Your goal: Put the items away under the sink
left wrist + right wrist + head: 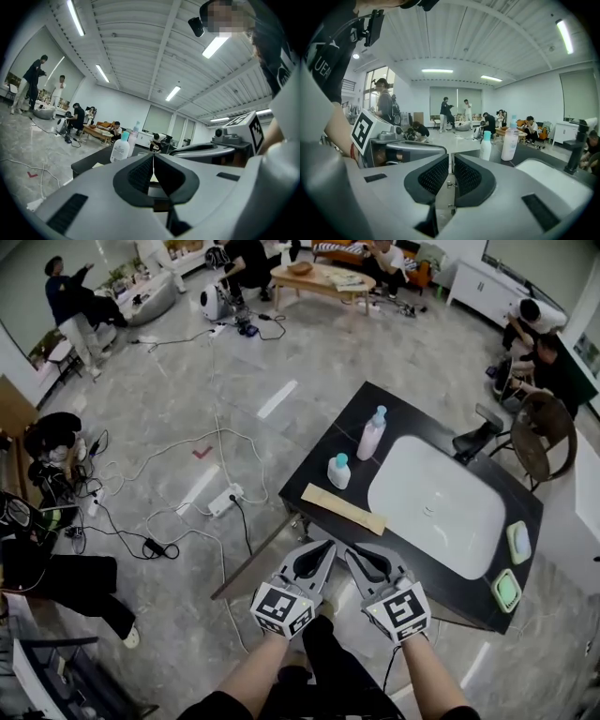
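Observation:
A black counter (323, 451) holds a white sink basin (441, 502). On its left part stand a tall pale bottle with a blue cap (372, 433) and a short white bottle with a teal cap (339, 472), with a flat tan strip (343, 509) lying in front of them. Two green pads (518, 542) (506, 591) lie at the right of the basin. My left gripper (324, 547) and right gripper (355, 554) hang side by side just in front of the counter's near edge, both shut and empty. The bottles (121, 149) (509, 139) show beyond each gripper's jaws.
A black faucet (476, 439) stands behind the basin. A brown panel (255, 562) juts out low at the counter's near left corner. Cables and a power strip (225, 500) lie on the floor to the left. A round chair (544, 432) and several people are around the room.

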Demonstrator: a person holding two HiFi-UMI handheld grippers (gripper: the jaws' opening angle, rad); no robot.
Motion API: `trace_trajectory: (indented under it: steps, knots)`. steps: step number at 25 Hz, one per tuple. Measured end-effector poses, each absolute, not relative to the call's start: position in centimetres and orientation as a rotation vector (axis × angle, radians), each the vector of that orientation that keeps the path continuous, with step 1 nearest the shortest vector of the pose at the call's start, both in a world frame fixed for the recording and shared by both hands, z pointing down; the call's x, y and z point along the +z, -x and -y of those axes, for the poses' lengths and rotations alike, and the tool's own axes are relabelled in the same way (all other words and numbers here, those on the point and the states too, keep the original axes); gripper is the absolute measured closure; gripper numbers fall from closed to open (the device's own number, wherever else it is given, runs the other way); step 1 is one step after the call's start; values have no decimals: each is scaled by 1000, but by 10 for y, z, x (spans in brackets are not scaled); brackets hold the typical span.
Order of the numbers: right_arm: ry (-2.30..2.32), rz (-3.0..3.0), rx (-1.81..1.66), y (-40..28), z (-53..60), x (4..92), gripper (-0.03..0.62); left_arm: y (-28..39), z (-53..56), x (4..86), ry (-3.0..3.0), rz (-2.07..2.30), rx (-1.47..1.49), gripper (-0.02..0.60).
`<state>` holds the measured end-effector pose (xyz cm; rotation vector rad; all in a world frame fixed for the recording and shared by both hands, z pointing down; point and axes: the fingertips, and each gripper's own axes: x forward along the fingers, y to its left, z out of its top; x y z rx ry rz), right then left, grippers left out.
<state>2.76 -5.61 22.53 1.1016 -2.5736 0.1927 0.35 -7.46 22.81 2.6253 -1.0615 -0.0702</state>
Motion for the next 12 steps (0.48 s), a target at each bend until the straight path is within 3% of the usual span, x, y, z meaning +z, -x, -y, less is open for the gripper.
trace_trajectory:
  steps: [12]
  knots:
    - [-922, 2487, 217, -31, 96, 269, 553, -4, 105, 256, -2558, 1095, -2, 572]
